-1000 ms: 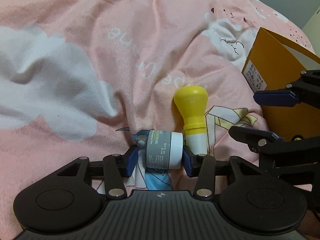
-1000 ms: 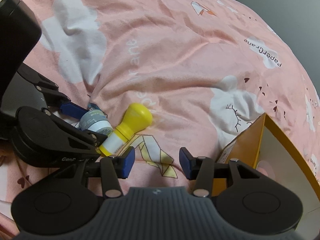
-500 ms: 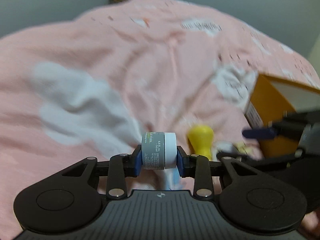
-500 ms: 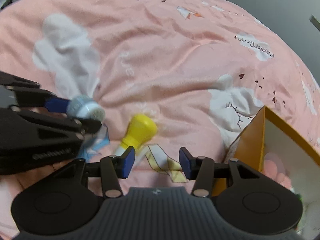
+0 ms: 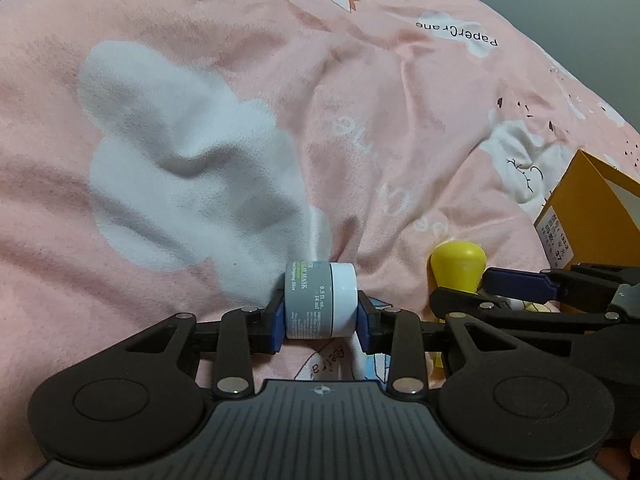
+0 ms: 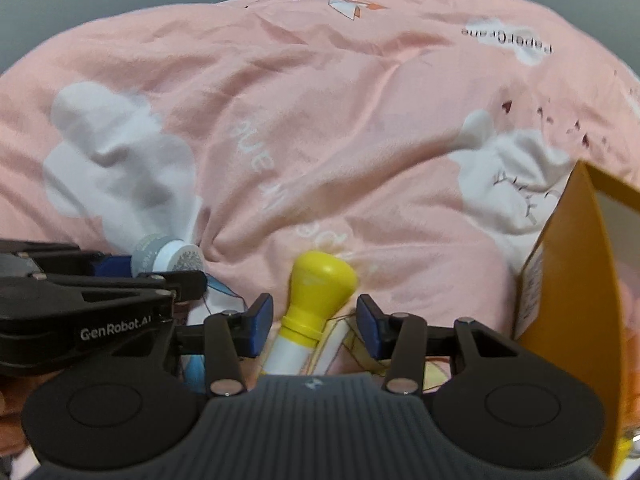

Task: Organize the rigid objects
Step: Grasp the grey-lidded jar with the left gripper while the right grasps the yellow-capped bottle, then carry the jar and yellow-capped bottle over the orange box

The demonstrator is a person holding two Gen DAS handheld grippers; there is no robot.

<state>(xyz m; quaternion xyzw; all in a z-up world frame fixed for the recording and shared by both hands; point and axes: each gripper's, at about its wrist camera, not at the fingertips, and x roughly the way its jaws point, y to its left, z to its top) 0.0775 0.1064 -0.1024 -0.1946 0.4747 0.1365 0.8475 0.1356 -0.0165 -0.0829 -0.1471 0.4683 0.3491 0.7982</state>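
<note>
A small grey jar (image 5: 320, 300) with a white lid sits crosswise between the pads of my left gripper (image 5: 320, 316), held just above the pink blanket. The pads press on both its ends, though the jaws are opening slightly. From the right wrist view the jar (image 6: 164, 258) shows at the left in that left gripper (image 6: 160, 268). A white bottle with a bulbous yellow cap (image 6: 320, 280) lies on the blanket. My right gripper (image 6: 316, 320) stands open astride its neck, with gaps on both sides. The bottle (image 5: 456, 268) also shows beside the right gripper (image 5: 460, 290).
A pink blanket (image 5: 360, 120) with white cloud prints covers the whole surface in soft folds. An open orange cardboard box (image 6: 568, 300) stands at the right, close to my right gripper; it shows as the box (image 5: 580, 220) in the left wrist view.
My left gripper has shut on the grey jar and lifted it off the blanket. My right gripper has slid left and down over the yellow-capped bottle, which now lies between its fingers.
</note>
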